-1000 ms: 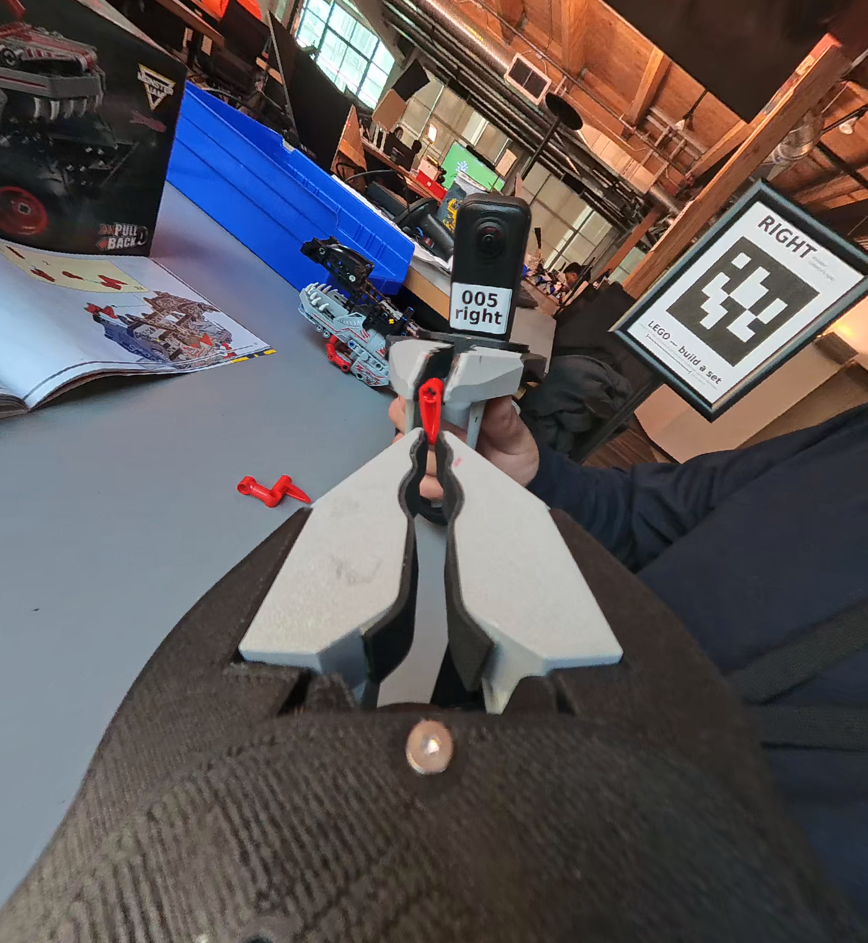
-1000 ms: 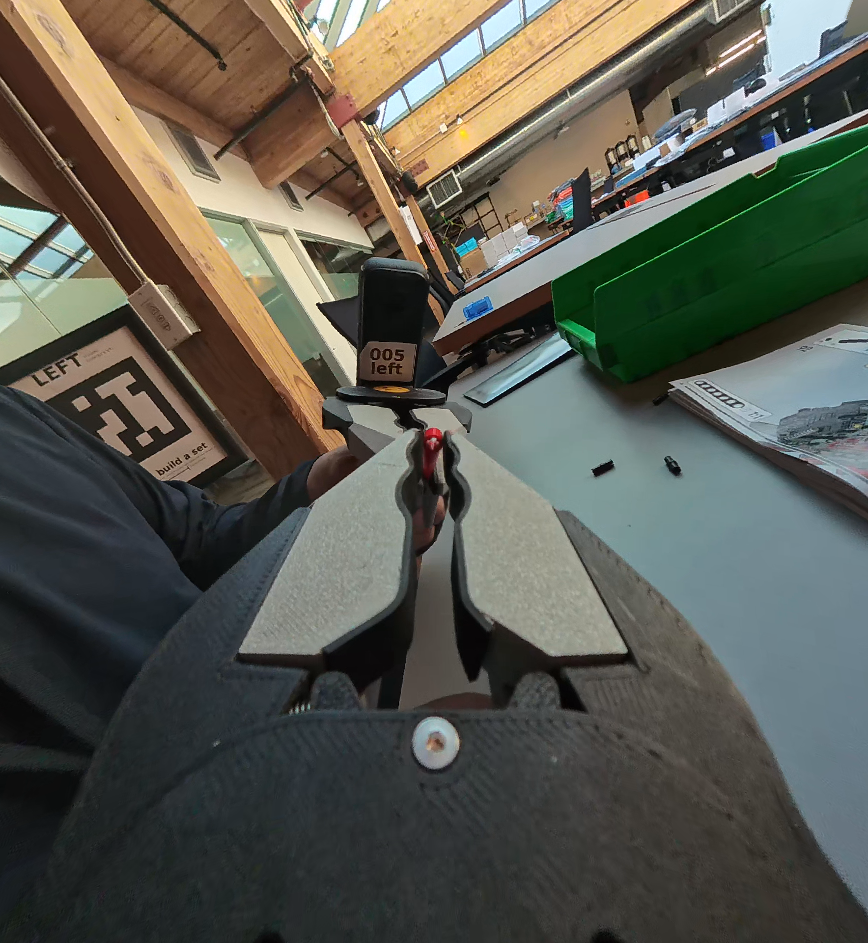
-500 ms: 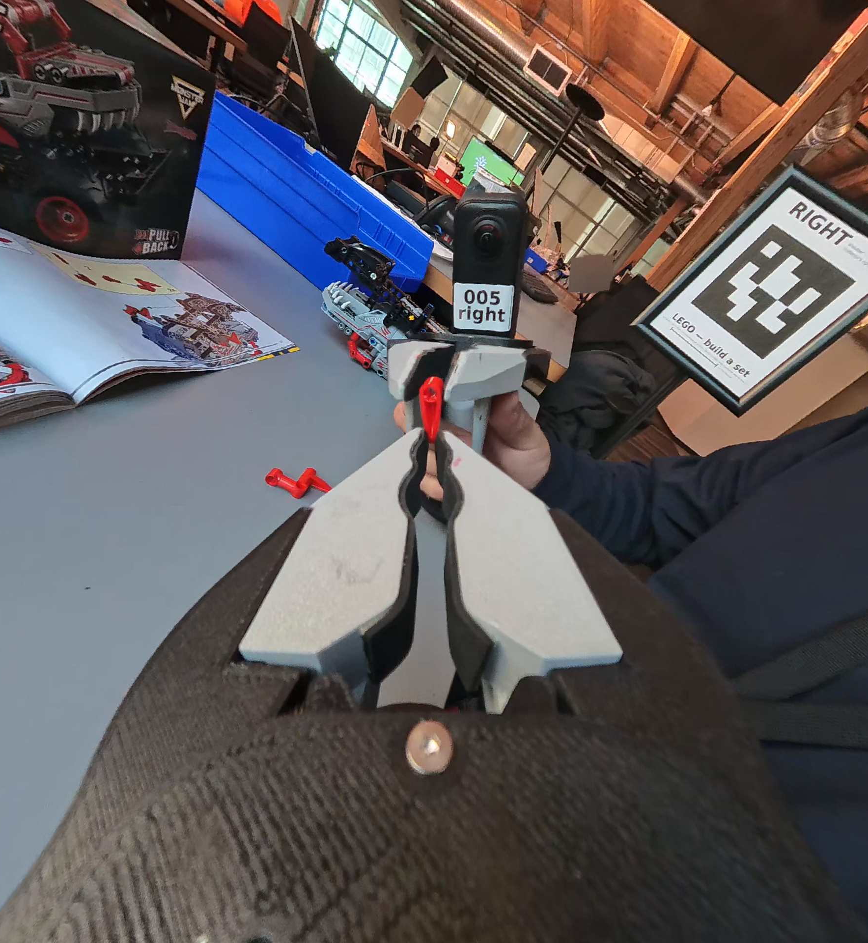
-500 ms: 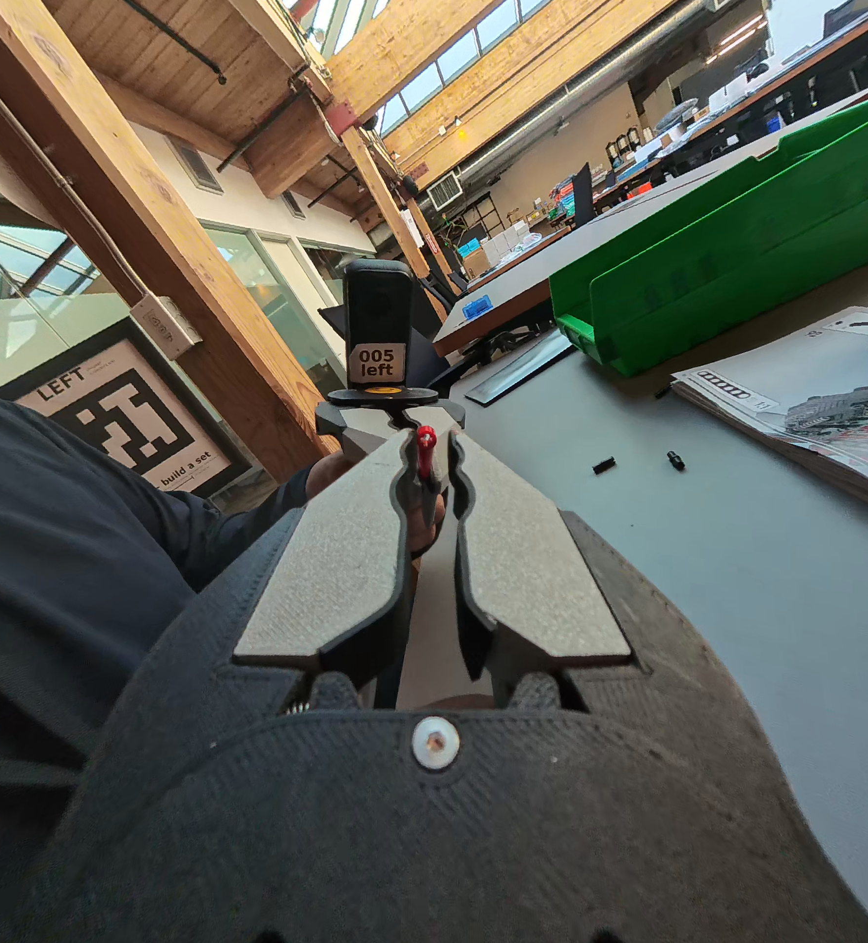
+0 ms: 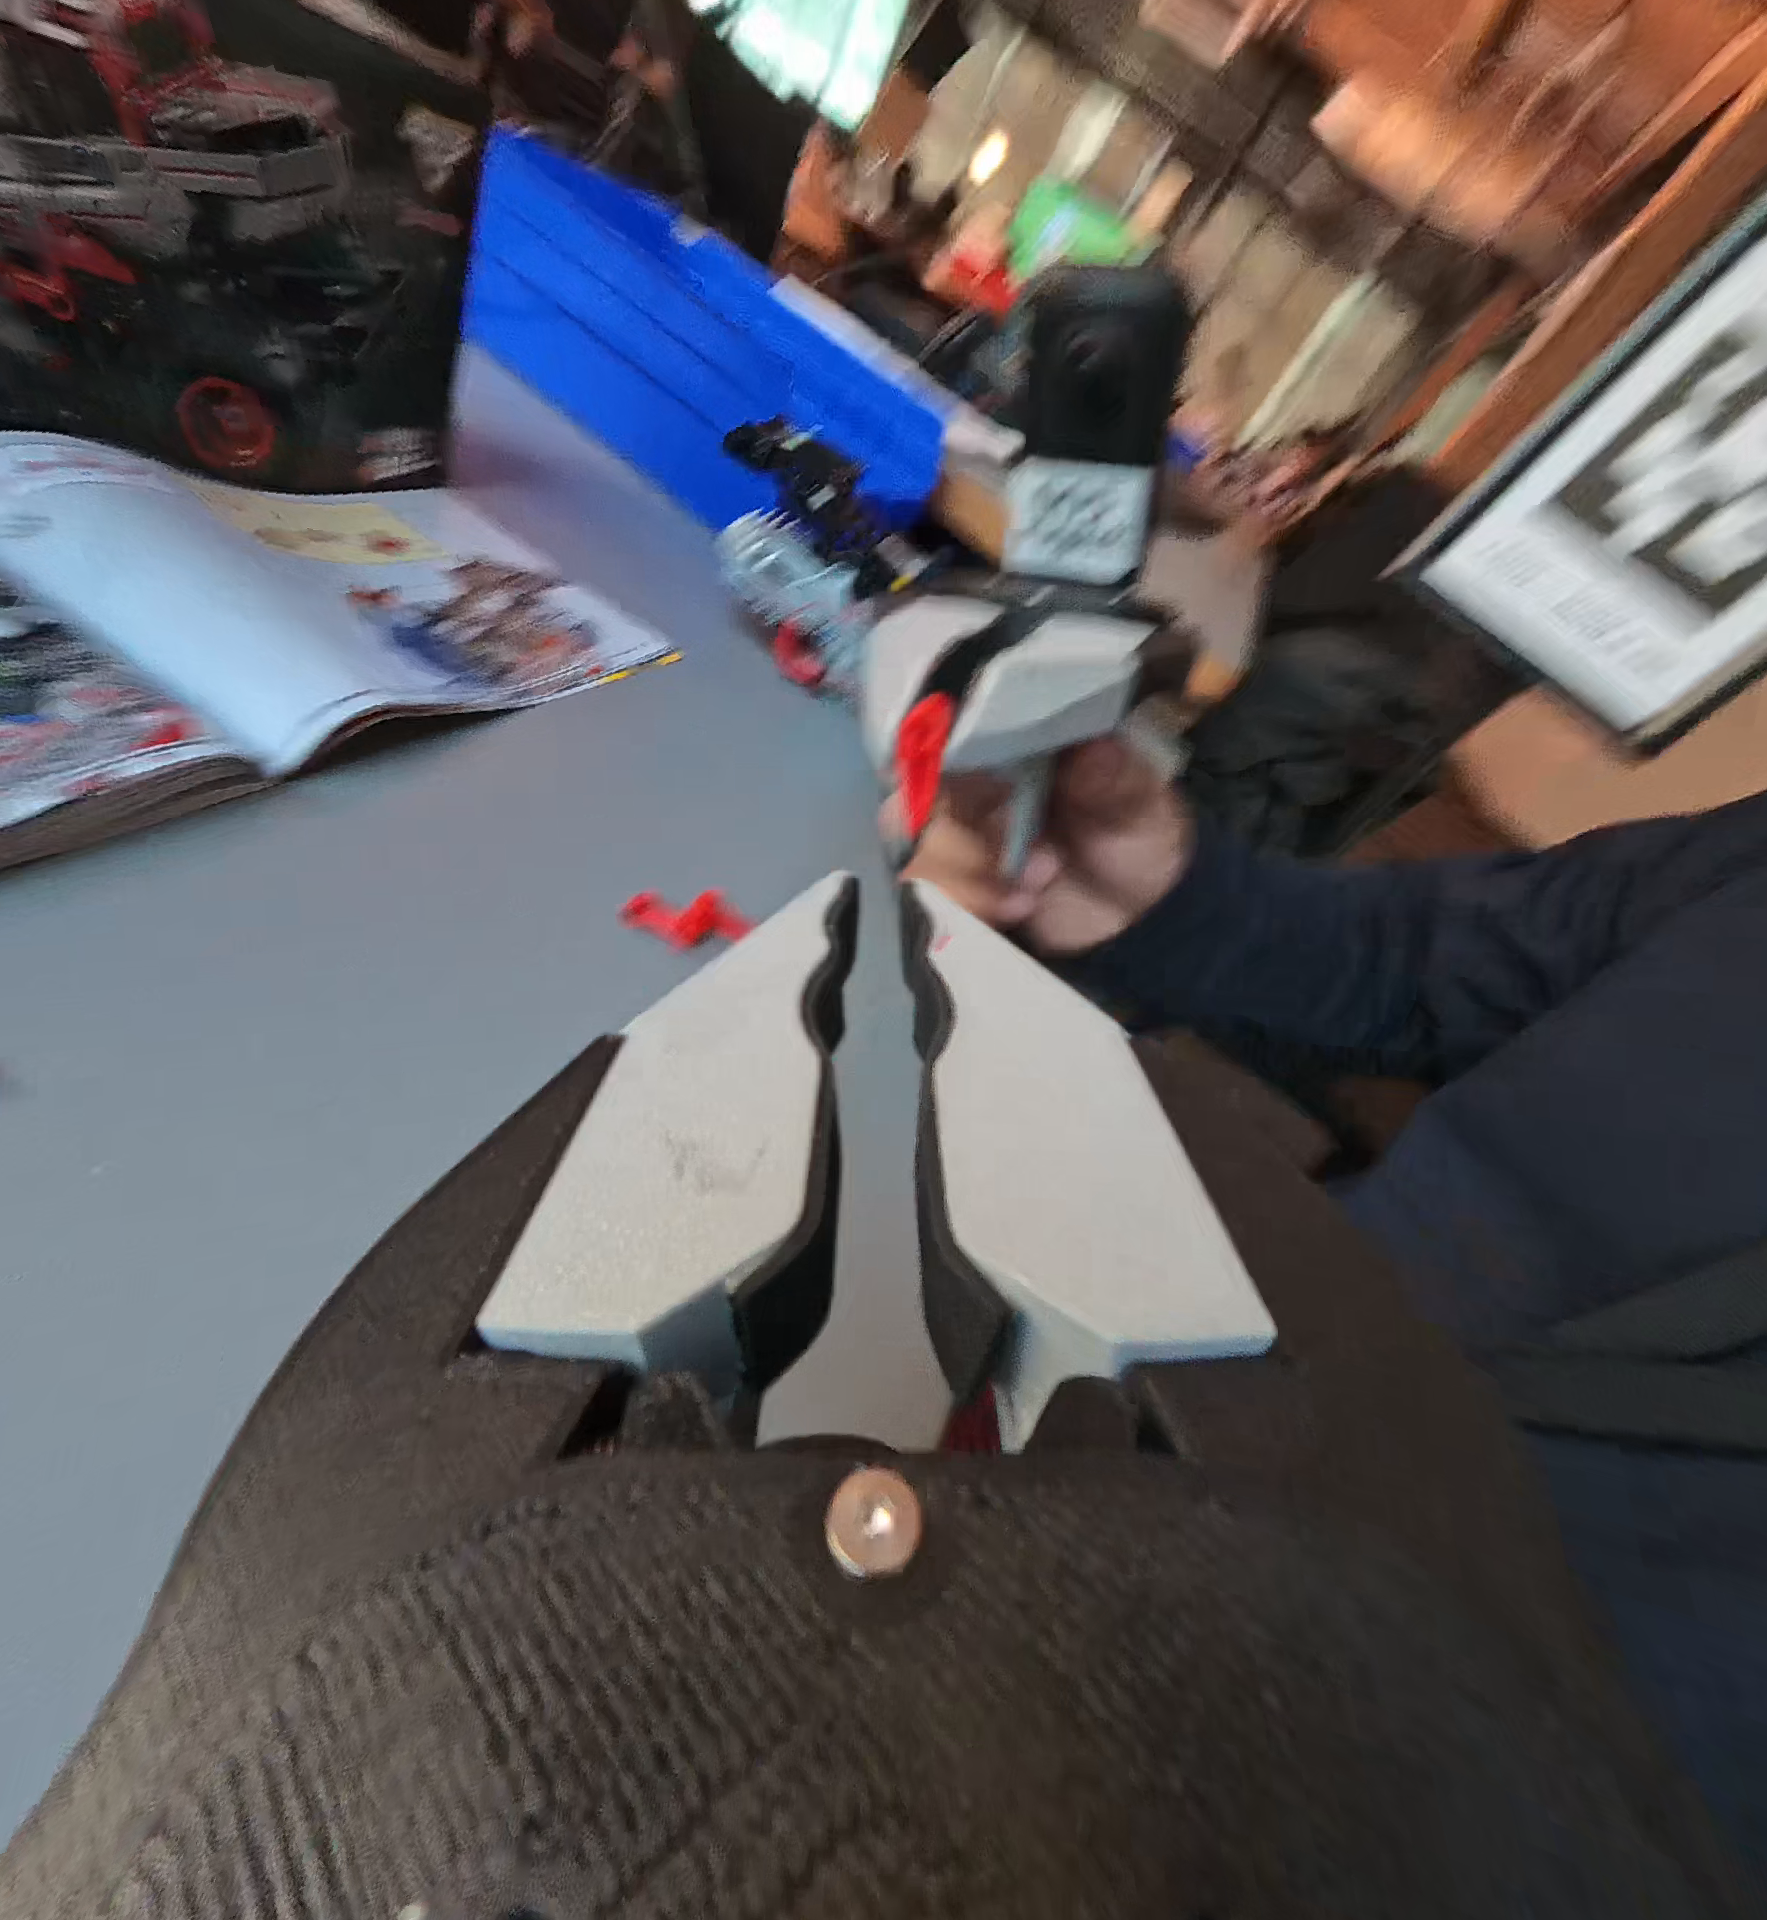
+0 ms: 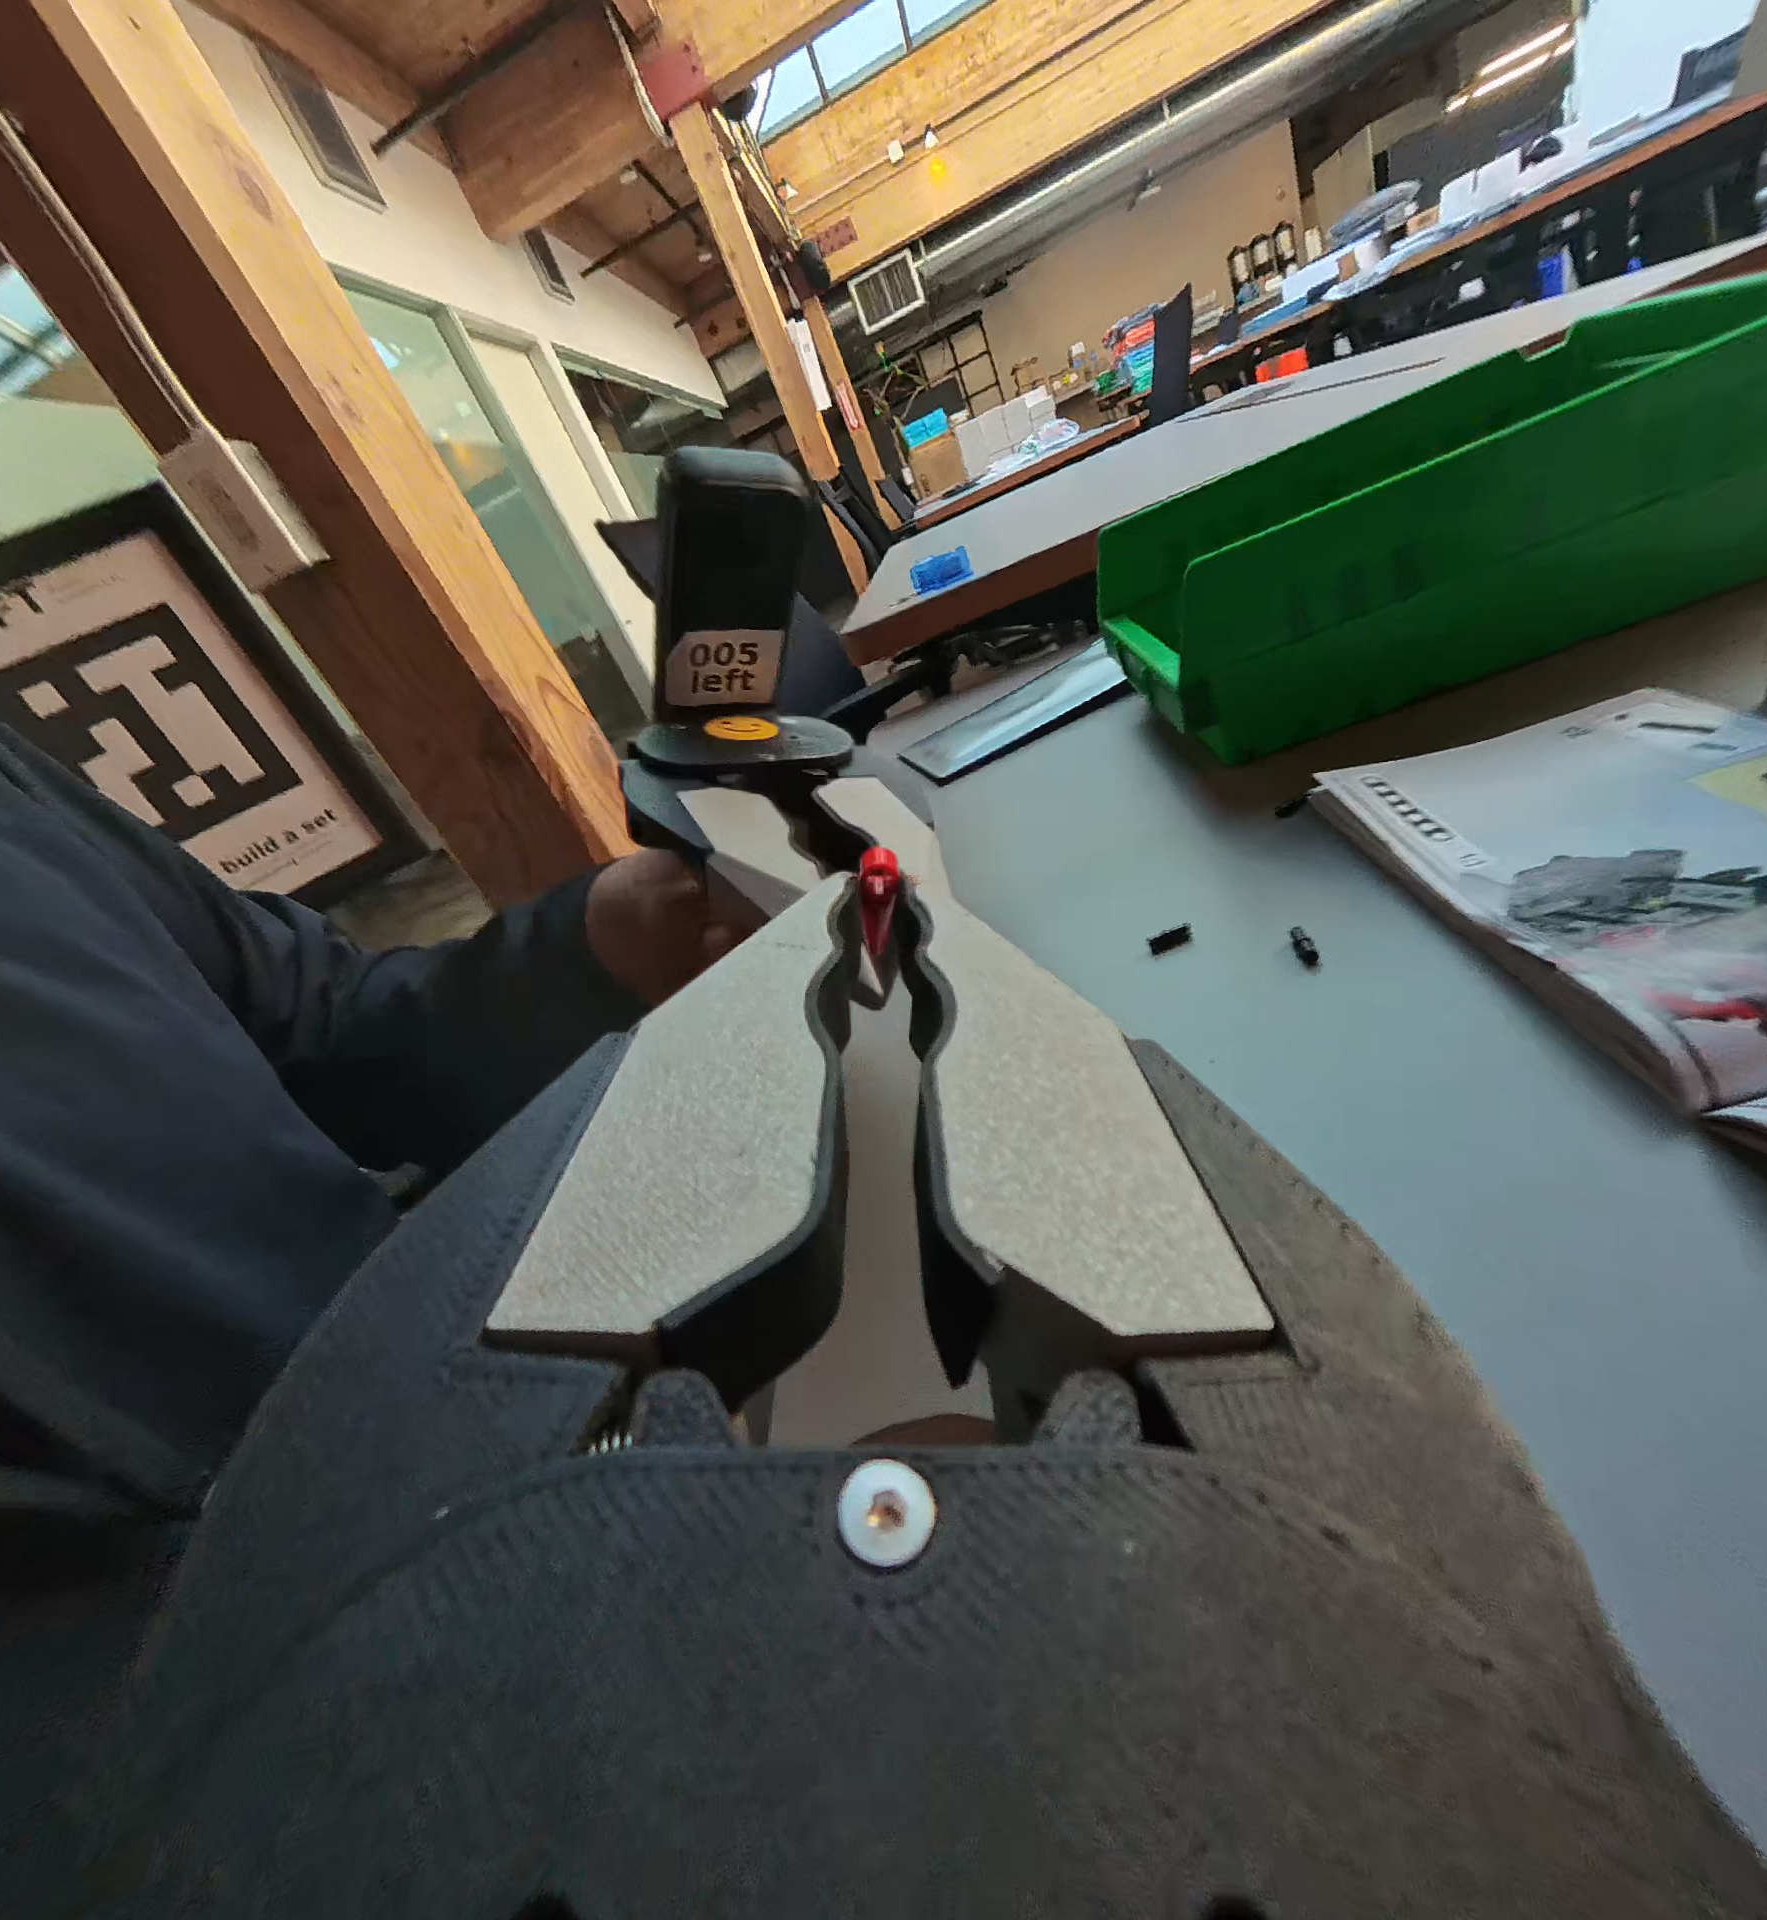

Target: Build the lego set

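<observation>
A small red lego piece (image 6: 877, 904) is pinched upright between the tips of my right gripper (image 6: 879, 920); it also shows in the blurred left wrist view (image 5: 920, 748), in the right gripper (image 5: 929, 732). My left gripper (image 5: 879, 896) faces it a short way off. Its jaws stand a narrow gap apart with nothing between them. In the right wrist view the left gripper (image 6: 837, 847) sits just beyond the red piece. Another red piece (image 5: 687, 920) lies on the grey table (image 5: 235, 1091). The partly built model (image 5: 806, 561) stands farther back.
An open instruction booklet (image 5: 235, 623) (image 6: 1585, 883) lies on the table, with the set's box (image 5: 131, 260) behind it. A blue bin (image 5: 671, 353) and a green bin (image 6: 1430, 561) stand at the back. Two small black pins (image 6: 1170, 940) lie near the booklet. Less than 4 cm separates the two grippers' tips. The partly built model (image 5: 806, 561) is about 30 centimetres from both grippers' fingertips.
My left gripper has drawn back from the right gripper's tips. The red piece stays in the right gripper. The left view is now motion-blurred.
</observation>
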